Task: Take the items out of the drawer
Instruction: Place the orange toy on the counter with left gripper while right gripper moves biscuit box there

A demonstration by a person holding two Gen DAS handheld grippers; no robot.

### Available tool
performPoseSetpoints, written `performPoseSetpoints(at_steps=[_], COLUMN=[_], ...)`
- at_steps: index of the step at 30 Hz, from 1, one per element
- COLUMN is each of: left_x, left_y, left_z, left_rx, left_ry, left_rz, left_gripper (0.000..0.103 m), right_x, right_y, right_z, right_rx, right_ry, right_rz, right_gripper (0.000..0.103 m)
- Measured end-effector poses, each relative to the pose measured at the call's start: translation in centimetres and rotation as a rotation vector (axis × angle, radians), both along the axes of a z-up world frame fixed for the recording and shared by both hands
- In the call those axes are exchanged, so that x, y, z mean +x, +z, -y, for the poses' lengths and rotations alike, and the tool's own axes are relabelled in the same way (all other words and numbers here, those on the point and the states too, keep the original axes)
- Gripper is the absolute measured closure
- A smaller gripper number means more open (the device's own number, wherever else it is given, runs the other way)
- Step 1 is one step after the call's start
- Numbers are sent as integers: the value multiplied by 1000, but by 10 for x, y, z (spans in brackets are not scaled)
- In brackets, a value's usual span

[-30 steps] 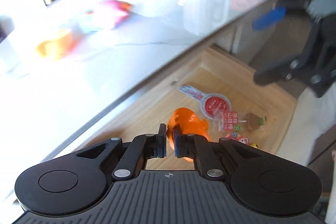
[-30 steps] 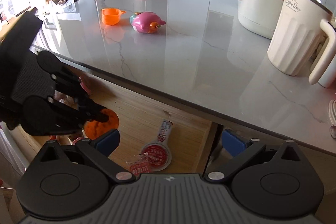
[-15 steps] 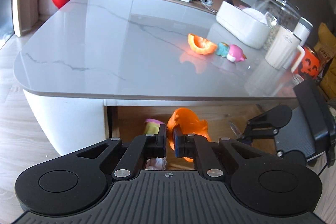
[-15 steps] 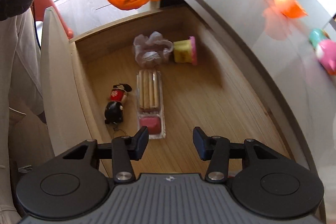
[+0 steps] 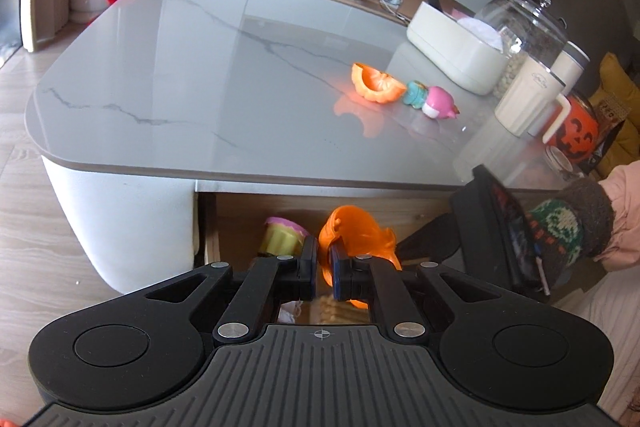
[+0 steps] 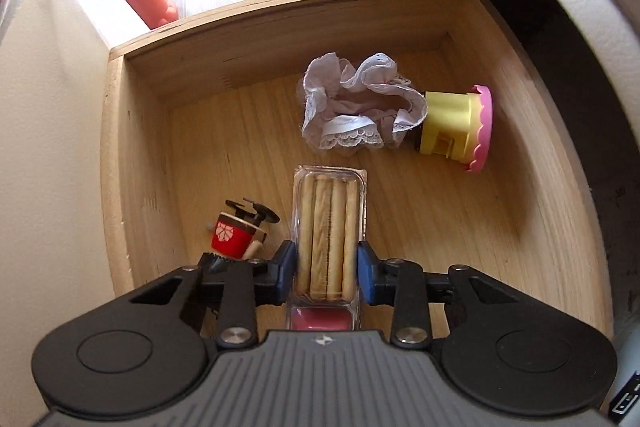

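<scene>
My left gripper (image 5: 325, 269) is shut on an orange plastic toy shell (image 5: 356, 231), held above the open wooden drawer (image 5: 248, 207) just below the table edge. In the right wrist view my right gripper (image 6: 327, 267) is down inside the drawer (image 6: 280, 39). Its blue pads press both long sides of a clear pack of biscuit sticks (image 6: 329, 219) that lies on the drawer floor. Also in the drawer are a white lace cloth (image 6: 352, 107), a yellow and pink toy cup (image 6: 456, 127) on its side, and a small red and black figure (image 6: 234, 233).
On the marble tabletop (image 5: 200, 87) sit another orange shell (image 5: 376, 85), a teal toy (image 5: 414, 95) and a pink toy (image 5: 438, 103). Behind them stand a white box (image 5: 452, 47), a glass jar (image 5: 524, 27), a cream mug (image 5: 528, 99) and a pumpkin bucket (image 5: 576, 135). A gloved hand (image 5: 568, 227) holds the right gripper.
My right gripper has dropped into the drawer and narrowed from wide open onto the biscuit pack. My left gripper has lifted the orange shell and swung to face the tabletop.
</scene>
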State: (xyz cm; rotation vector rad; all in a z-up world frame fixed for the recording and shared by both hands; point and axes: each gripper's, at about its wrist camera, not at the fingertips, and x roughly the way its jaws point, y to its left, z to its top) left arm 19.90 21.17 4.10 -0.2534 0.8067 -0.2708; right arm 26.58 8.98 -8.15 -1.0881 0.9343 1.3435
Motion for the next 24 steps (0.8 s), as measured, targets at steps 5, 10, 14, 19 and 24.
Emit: performPoseSetpoints(at_steps=[5, 10, 14, 19, 24], left_x=[-4, 11, 71, 128, 119], left_y=[5, 37, 48, 8, 17], left_z=[21, 17, 24, 48, 46], left_rx=[26, -104, -43, 37, 94], left_ry=[-65, 8, 184, 184, 205], left_rz=[30, 134, 161, 46, 176], left_gripper=[94, 94, 94, 88, 85], right_x=[-3, -15, -14, 4, 58], right_y=[51, 114, 160, 197, 208], right_z=[49, 107, 136, 157, 163], right_rx=[24, 130, 219, 304, 343], right_ry=[-96, -223, -319, -468, -667], right_rz=[69, 117, 167, 188, 122], right_gripper=[72, 72, 72, 72, 72])
